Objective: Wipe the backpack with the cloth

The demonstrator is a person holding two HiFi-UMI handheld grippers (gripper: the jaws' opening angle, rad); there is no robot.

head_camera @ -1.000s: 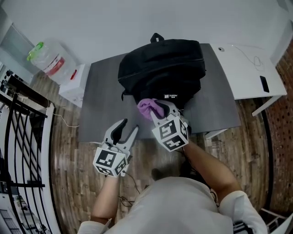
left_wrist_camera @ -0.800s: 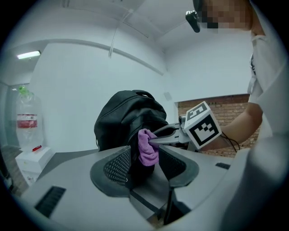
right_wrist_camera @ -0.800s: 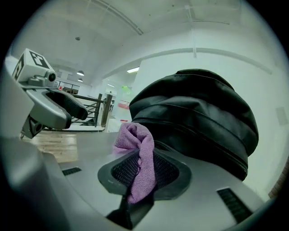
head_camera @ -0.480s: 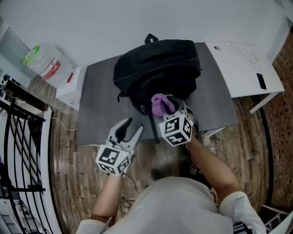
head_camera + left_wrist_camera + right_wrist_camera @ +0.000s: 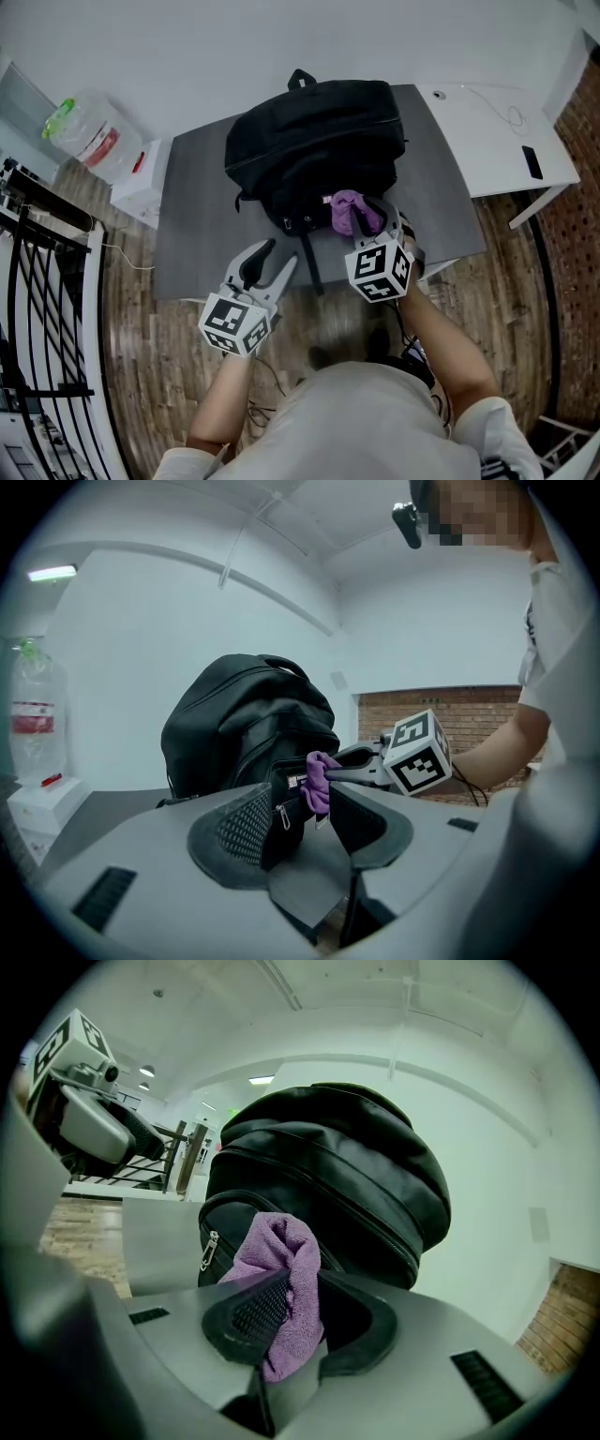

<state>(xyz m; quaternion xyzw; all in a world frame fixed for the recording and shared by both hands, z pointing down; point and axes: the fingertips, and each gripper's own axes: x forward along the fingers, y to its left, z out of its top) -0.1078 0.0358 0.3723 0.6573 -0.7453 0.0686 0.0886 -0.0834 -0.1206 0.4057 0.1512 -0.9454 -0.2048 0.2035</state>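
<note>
Pinching the cloth (image 5: pixel 349 212) between its jaws, right gripper (image 5: pixel 371 217) sits at lower front of backpack (image 5: pixel 319 131), bag straight ahead. Left gripper (image 5: pixel 270 260) is nearby, farther back, jaws wide, empty.

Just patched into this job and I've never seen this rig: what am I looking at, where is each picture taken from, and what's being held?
No robot arm here: a person holds a two-jaw gripper in each hand. The head view looks down from a camera on the person's head; each gripper view looks along that gripper's own jaws. A black backpack lies on a grey table. The right gripper is shut on a purple cloth, held at the backpack's front pocket. The left gripper is open and empty, hovering by the table's near edge.
</note>
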